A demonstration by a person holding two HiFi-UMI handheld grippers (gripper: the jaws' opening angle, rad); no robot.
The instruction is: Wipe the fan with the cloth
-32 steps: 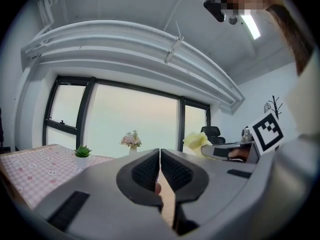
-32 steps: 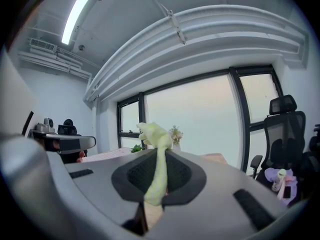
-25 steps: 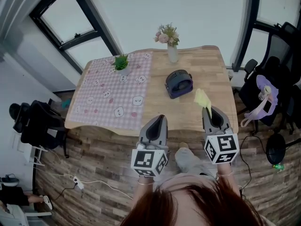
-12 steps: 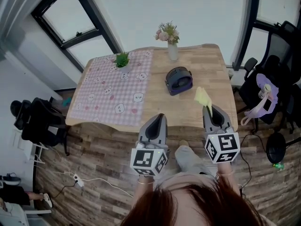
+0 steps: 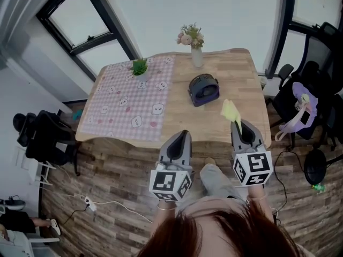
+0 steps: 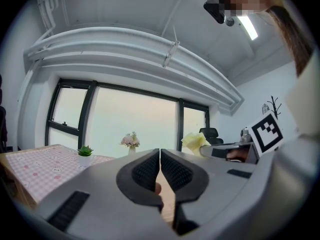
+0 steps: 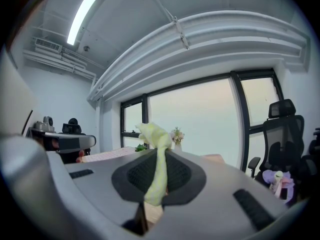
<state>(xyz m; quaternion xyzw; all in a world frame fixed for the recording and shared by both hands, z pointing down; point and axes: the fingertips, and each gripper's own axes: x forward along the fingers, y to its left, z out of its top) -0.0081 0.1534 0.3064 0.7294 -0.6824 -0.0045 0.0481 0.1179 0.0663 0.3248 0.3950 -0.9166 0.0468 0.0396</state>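
Yellow cloth [image 5: 230, 110] clamped in right gripper [image 5: 238, 125]; left gripper [image 5: 183, 134] closed, empty. Pre-wipe, short of table [image 5: 244, 79]. Next: reach farther, slightly left, onto fan [image 5: 203, 91].

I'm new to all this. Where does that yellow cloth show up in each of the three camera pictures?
Head view: the yellow cloth sticks out of the right gripper, over the table's right side.
Left gripper view: the cloth is right of centre, at the right gripper's tip.
Right gripper view: the cloth is dead centre, pinched between the jaws.
Shared landmark: the vase of flowers, visible in all three.
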